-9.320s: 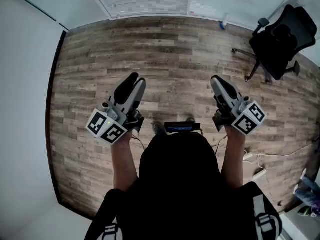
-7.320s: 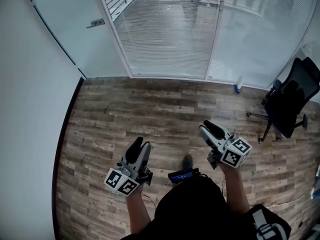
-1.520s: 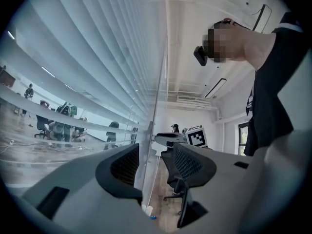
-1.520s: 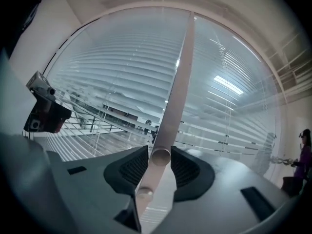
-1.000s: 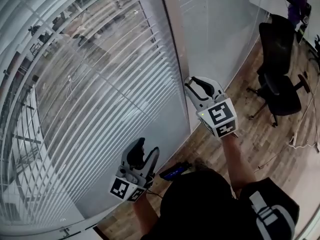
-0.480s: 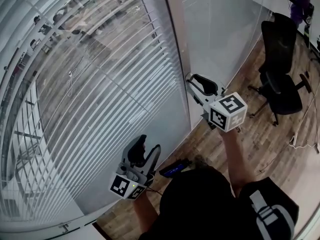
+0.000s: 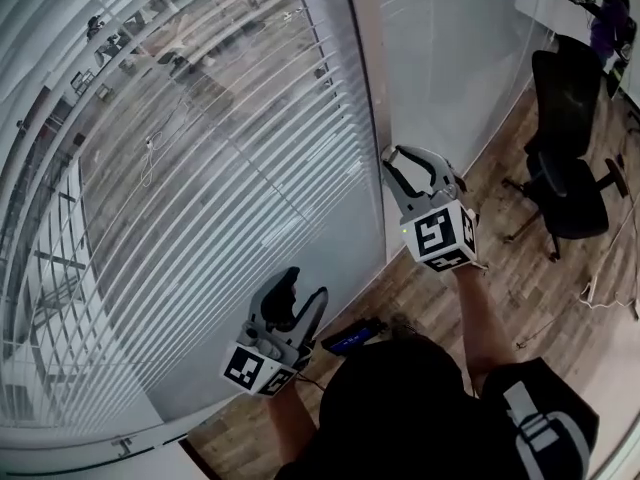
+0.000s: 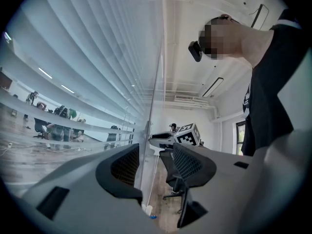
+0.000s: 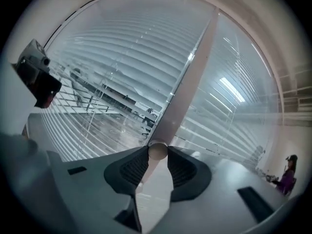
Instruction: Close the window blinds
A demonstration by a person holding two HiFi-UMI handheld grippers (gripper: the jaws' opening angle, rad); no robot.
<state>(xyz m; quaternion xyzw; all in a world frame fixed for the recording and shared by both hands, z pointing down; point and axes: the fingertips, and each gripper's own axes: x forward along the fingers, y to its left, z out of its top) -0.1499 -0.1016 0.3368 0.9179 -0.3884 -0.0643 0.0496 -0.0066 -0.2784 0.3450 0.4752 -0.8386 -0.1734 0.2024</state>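
Observation:
White slatted blinds (image 7: pixel 200 168) hang behind a glass wall, and their slats stand apart enough to show the room beyond. A pale upright frame post (image 7: pixel 368 78) divides the panes. In the right gripper view a small round knob (image 9: pixel 157 151) sits at the post's foot, and both pads press on it. My right gripper (image 7: pixel 412 160) is raised against the post and shut on that knob. My left gripper (image 7: pixel 292 293) hangs lower, beside the glass. Its jaws are open with nothing between them (image 8: pixel 156 155).
A black office chair (image 7: pixel 570 168) stands on the wood floor (image 7: pixel 500 278) at the right, and shows again in the left gripper view (image 8: pixel 175 179). A person (image 7: pixel 612 8) is at the far upper right. A small dark device (image 7: pixel 350 336) hangs at my chest.
My right gripper has rolled on the spot at the post, its marker cube showing a different face. The left gripper has stayed where it was. The view has shifted slightly.

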